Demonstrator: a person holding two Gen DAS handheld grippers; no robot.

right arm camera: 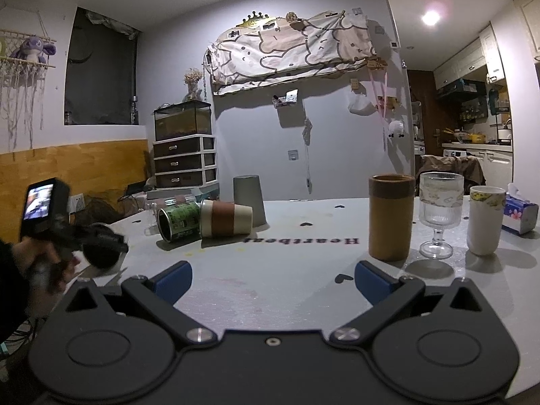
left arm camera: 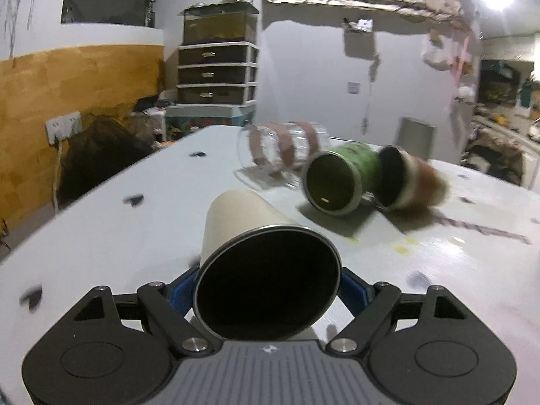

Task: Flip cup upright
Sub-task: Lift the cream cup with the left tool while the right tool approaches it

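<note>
My left gripper [left arm camera: 268, 285] is shut on a cream cup with a dark metal rim [left arm camera: 266, 280]; the cup is tilted, its open mouth facing the camera, held above the white table [left arm camera: 101, 236]. Beyond it three cups lie on their sides: a clear glass mug with pink bands [left arm camera: 283, 150], a green cup [left arm camera: 341, 179] and a brown-and-cream cup [left arm camera: 415, 184]. In the right wrist view the green cup [right arm camera: 179, 219] and brown-and-cream cup [right arm camera: 226, 222] lie side by side, and the left gripper [right arm camera: 98, 243] is blurred at the left. My right gripper [right arm camera: 271, 280] is open and empty above the table.
A grey cup [right arm camera: 249, 199] stands upside down behind the lying cups. At the right stand an ochre tumbler [right arm camera: 391, 217], a stemmed glass [right arm camera: 438, 212], a white cup [right arm camera: 486, 219] and a tissue pack [right arm camera: 519, 212]. A drawer unit [right arm camera: 185, 162] stands by the wall.
</note>
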